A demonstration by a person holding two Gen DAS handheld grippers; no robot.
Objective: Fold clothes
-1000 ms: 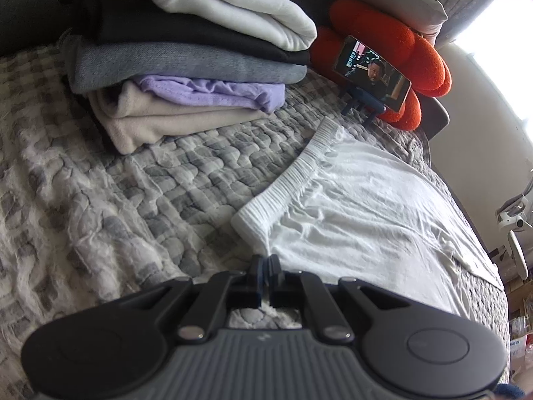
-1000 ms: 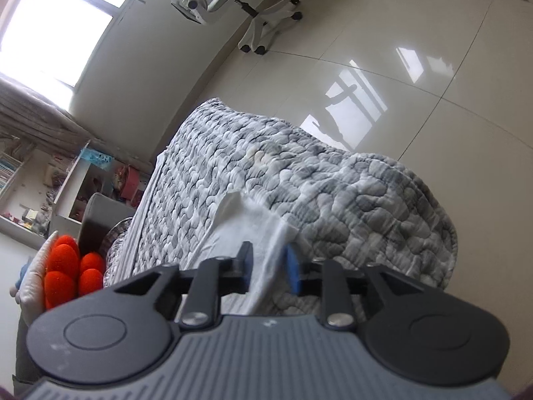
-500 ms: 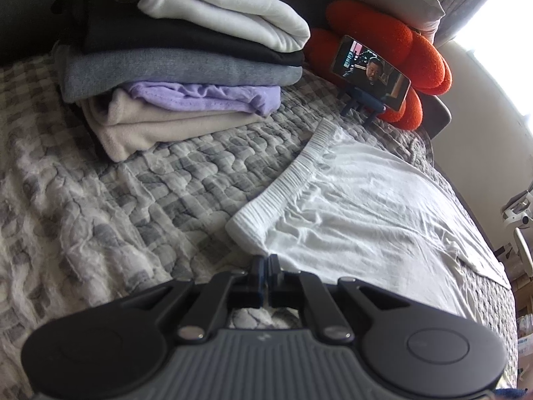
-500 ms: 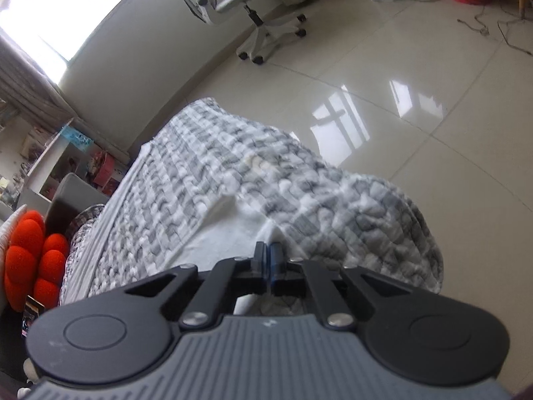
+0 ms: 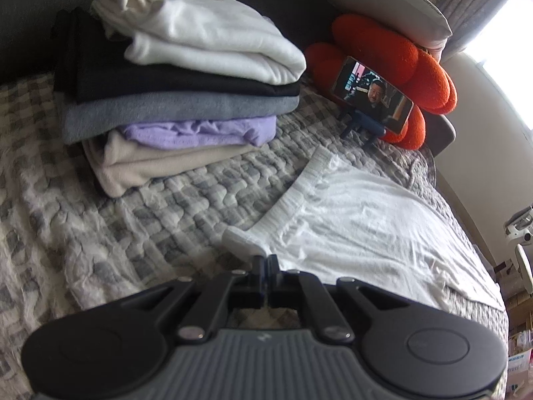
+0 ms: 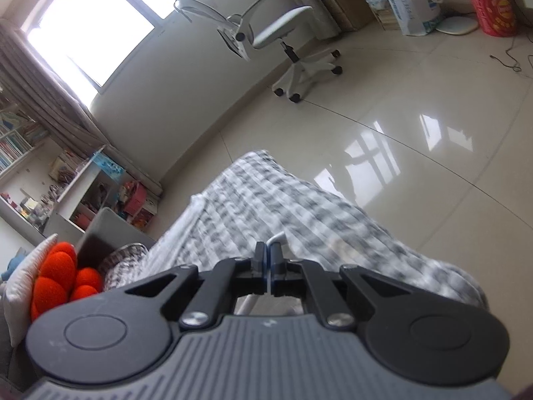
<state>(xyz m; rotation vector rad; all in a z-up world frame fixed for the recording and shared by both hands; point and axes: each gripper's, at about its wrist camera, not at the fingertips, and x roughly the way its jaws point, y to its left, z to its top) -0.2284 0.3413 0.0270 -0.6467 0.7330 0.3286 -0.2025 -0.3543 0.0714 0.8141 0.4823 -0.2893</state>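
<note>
The white garment [image 5: 366,226], shorts or light trousers with a gathered elastic waistband, lies spread flat on the quilted grey-and-white bedspread [image 5: 100,233], to the right of a stack of folded clothes [image 5: 186,100]. Both ends of its near edge are now pinched, so this looks like the start of a fold: the lift that carries the near edge over the rest of the cloth.

The left gripper [image 5: 265,261] has its jaws closed on the near corner of the waistband, which rises a little off the bedspread into a small peak at the tips. The right gripper [image 6: 268,253] has just been closing, and its jaws now press together on a thin white hem that curls up beside the tips, at the end of the bed near the tiled floor [image 6: 416,166].

Next, I judge, both hands need to travel together, keeping the edge taut and level between them, and lay it down in line with the far edge; if one side runs ahead, the fold will skew.

The left gripper points steeply down over the bed towards the phone [image 5: 371,95] propped against an orange cushion [image 5: 393,53]. The right one tilts down more gently, looking out past the foot of the bed at an office chair [image 6: 276,36].
</note>
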